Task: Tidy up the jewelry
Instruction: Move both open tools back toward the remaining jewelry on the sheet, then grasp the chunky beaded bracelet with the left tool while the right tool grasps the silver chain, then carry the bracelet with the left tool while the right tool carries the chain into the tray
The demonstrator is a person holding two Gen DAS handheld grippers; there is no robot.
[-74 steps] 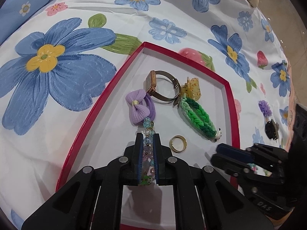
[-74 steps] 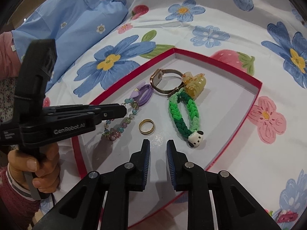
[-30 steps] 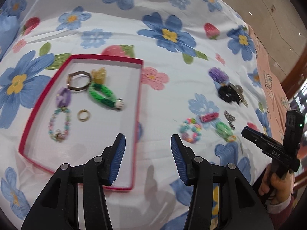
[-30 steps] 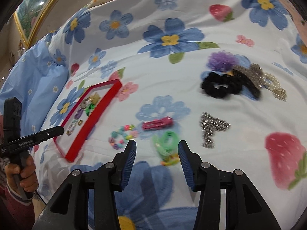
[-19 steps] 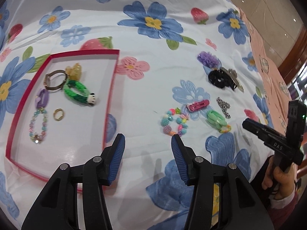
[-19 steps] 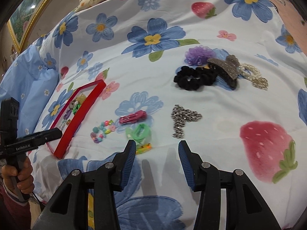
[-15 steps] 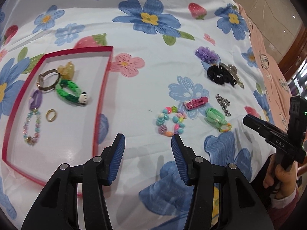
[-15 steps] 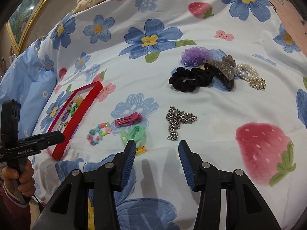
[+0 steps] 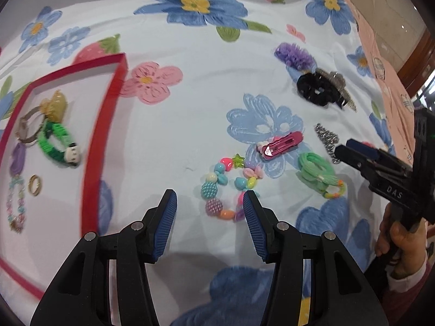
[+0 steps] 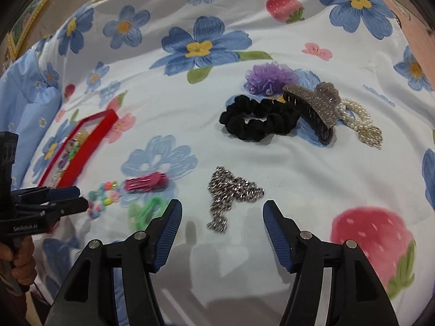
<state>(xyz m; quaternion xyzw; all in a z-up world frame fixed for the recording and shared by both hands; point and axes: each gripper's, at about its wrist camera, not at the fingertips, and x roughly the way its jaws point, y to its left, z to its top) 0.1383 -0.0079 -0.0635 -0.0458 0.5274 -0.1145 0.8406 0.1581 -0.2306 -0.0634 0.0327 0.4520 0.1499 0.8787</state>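
Note:
My left gripper (image 9: 210, 205) is open and empty, low over the bedspread, with a colourful bead bracelet (image 9: 229, 188) between and just beyond its fingertips. A red tray (image 9: 108, 103) to the left holds a watch, green braided band, gold ring and pastel bead bracelet. My right gripper (image 10: 222, 212) is open and empty, with a silver chain (image 10: 231, 190) between and just beyond its fingertips. A pink hair clip (image 9: 282, 145) and a green hair tie (image 9: 316, 172) lie between the two grippers.
A black scrunchie (image 10: 258, 121), a purple flower tie (image 10: 270, 77), a glitter claw clip (image 10: 315, 106) and a pearl bracelet (image 10: 359, 119) lie farther back on the floral bedspread. A blue pillow (image 10: 24, 103) lies at the left.
The left gripper let go of the pastel bead bracelet in the tray, opened and moved right to the colourful bead bracelet. The right gripper opened and moved right from the tray toward the silver chain.

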